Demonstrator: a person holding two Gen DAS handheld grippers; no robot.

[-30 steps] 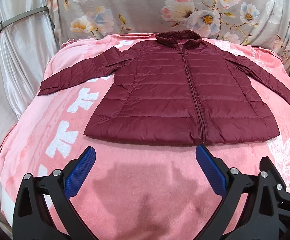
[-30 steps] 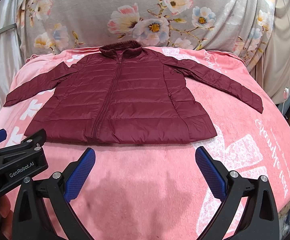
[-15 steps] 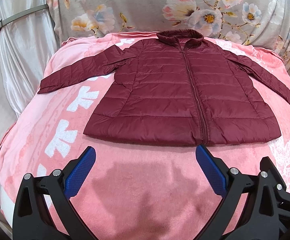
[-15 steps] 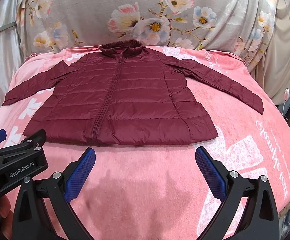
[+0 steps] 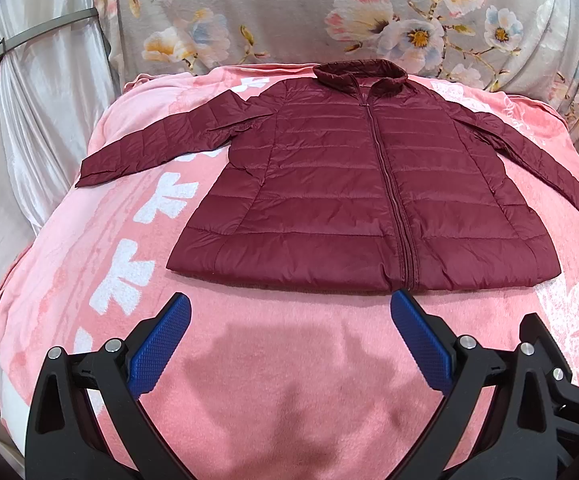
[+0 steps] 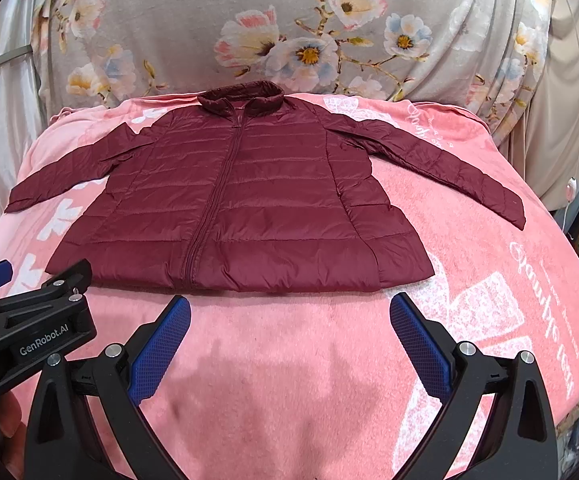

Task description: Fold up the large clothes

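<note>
Surface: pink blanket (image 5: pixel 273 360) with white print, spread over a raised bed-like top; floral drape (image 6: pixel 289 20) hangs behind, pale satin curtain (image 5: pixel 29 128) at the left.
Garment: maroon quilted jacket (image 5: pixel 349 200), front up, zipped closed, flat on the blanket. Collar at the far edge, hem nearest both cameras.
Sleeves: left sleeve (image 5: pixel 161 144) and right sleeve (image 6: pixel 449 164) each angled out and down, away from the body, lying on the blanket.
Left gripper (image 5: pixel 289 324): jaws spread wide, nothing between them. Hovers over bare blanket just short of the hem, roughly opposite the zipper end.
Right gripper (image 6: pixel 289 324): likewise wide apart and empty, over bare blanket near the hem centre. The two tools sit close side by side; the left one's body shows at the right camera's left edge.
Stage (judgement): no fold begun; no grasp made.
Risk 1: shell looks slick and puffy; a shallow pinch on one layer could slip out mid-fold.
Risk 2: pads biting low could catch the blanket with the hem and drag it along.
Risk 3: grippers close together; reaching for sleeves or hem corners from here risks a knock between tools.
Risk 4: uneven lift of the two sides would skew the fold line off the zipper.
</note>
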